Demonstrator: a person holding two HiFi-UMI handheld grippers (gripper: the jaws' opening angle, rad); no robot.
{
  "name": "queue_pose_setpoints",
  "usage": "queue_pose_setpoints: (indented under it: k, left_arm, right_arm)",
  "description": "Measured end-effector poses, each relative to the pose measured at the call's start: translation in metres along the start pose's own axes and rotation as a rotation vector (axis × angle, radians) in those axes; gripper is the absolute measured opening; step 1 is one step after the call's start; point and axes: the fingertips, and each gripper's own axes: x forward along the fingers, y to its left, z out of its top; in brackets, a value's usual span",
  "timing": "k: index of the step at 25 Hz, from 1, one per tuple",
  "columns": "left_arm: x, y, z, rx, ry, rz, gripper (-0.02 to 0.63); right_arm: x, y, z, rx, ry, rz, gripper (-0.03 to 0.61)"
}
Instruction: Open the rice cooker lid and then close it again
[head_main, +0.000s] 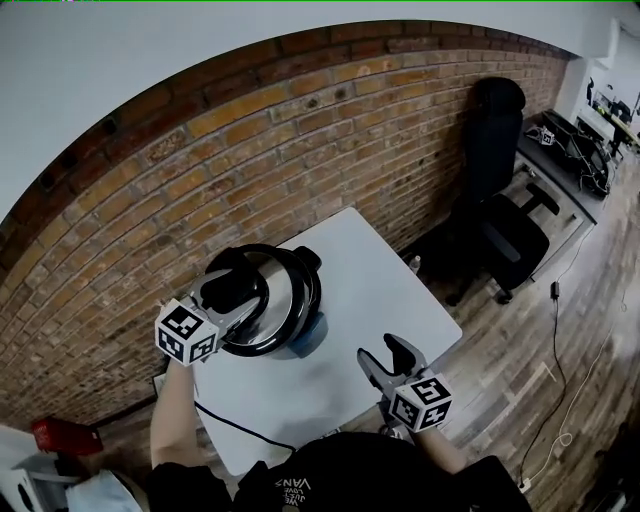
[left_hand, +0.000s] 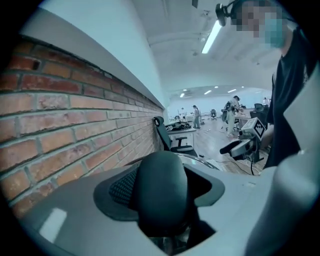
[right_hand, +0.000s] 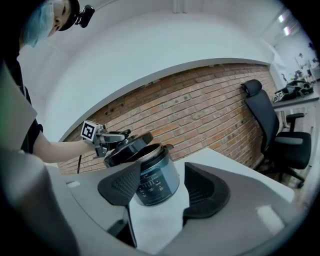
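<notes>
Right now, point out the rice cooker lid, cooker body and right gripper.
rice cooker lid (right_hand: 128, 146), right gripper view, tilted black rim.
cooker body (right_hand: 156, 181), right gripper view, control panel.
right gripper (head_main: 377, 347), head view, between fingertips.

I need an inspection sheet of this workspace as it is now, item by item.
Surface: white table.
Job's things: rice cooker upright; lid tilted up, partly open.
Clutter: nothing seen.
Grippers: left gripper shut on the lid's handle; right gripper open, empty, above the table's near edge.
Cables: black cable across the table's near-left part.
Surroundings: brick wall, black office chair, wooden floor.
</notes>
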Motion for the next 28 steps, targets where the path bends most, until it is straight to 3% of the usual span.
queue_pose_setpoints:
  k: [6,19,28]
  left_arm:
    - [0.033,0.0,-0.011,0.075,0.083,-0.15,0.276]
    - [0.059,-0.01,-0.025,0.188,0.158,-0.334,0.276]
    - [0.062,-0.007,-0.03,0.126,0.106,-0.403,0.278]
  right_arm:
    - [-0.004,-0.009,-0.002,0.024,-0.013,-0.062,0.267]
    - [-0.012,-0.026,-0.01,0.042,0.031,-0.144,0.267]
    - [-0.011,-0.029,-0.014,0.043,0.053,-0.154,0.267]
